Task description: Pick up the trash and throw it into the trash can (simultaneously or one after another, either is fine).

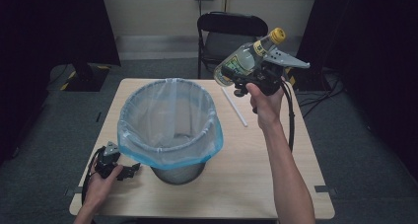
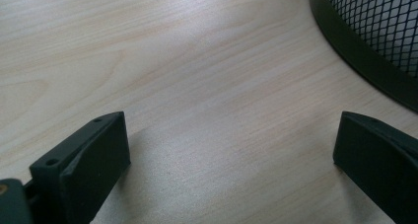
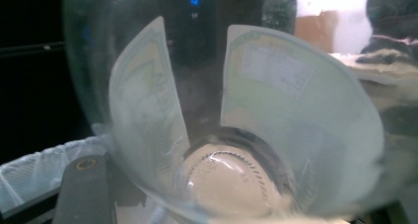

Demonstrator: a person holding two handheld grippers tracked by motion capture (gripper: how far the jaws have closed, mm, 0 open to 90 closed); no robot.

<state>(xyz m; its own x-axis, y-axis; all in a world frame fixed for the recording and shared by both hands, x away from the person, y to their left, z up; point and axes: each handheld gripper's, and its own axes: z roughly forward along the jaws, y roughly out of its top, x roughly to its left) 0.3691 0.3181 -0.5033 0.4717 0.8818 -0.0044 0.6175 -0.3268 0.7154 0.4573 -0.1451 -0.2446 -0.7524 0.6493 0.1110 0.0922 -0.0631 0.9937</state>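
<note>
Light wooden table. Black mesh bin, blue-lined, centre. Clear plastic bottle, yellow-capped, clamped aloft in right gripper, beside the bin; carry over the rim before release. Left gripper: agape, idle, low over the tabletop.

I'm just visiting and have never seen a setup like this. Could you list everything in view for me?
Plastic bottle: one, clear with a yellow cap and pale green label, held in the air past the bin's right rim.
Waste bin: one, black mesh, on the table's near left half.
Bin liner: one, pale blue and translucent, folded over the bin's rim.
Straw: one, white, lying on the table right of the bin.
Table: one, light wood.
Folding chair: one, black, behind the table.
Left gripper: black, resting on the table by the bin's base, fingers open.
Right gripper: black, fingers closed on the bottle.
Hands: two, one on each gripper.
</note>
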